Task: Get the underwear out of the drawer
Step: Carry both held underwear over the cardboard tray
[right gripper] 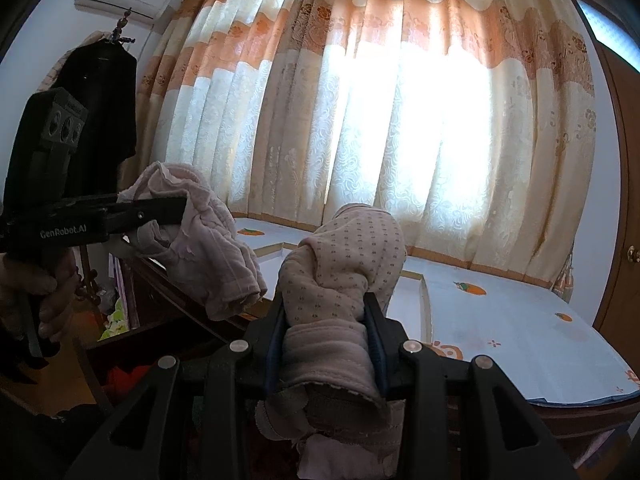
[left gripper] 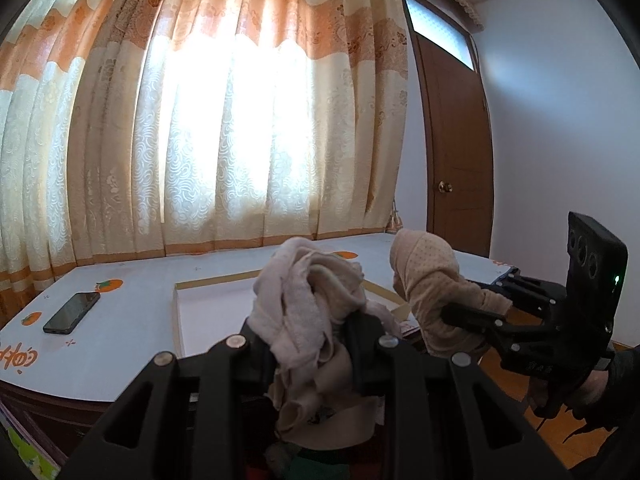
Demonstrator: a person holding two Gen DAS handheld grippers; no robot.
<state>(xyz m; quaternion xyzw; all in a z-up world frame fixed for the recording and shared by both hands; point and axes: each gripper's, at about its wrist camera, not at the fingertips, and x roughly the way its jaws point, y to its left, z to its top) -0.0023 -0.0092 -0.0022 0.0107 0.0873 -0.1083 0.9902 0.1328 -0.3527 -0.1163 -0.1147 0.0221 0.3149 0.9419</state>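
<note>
My left gripper point(left gripper: 308, 328) is shut on a bunched pale pink-grey underwear point(left gripper: 308, 292), held up in front of the curtain; it also shows in the right wrist view point(right gripper: 200, 248), gripper point(right gripper: 176, 210) at far left. My right gripper point(right gripper: 326, 320) is shut on a beige dotted underwear point(right gripper: 344, 256), held upright; in the left wrist view this garment point(left gripper: 428, 280) and the right gripper point(left gripper: 452, 312) are to the right. Both garments hang above the dark wooden dresser. The drawer itself is mostly hidden below the grippers.
The dresser top point(left gripper: 132, 320) has a white cover with orange prints. A black phone point(left gripper: 72, 312) lies on its left part. A patterned curtain point(left gripper: 224, 120) hangs behind. A brown door point(left gripper: 456, 140) is on the right. Dark clothes point(right gripper: 100, 100) hang at left.
</note>
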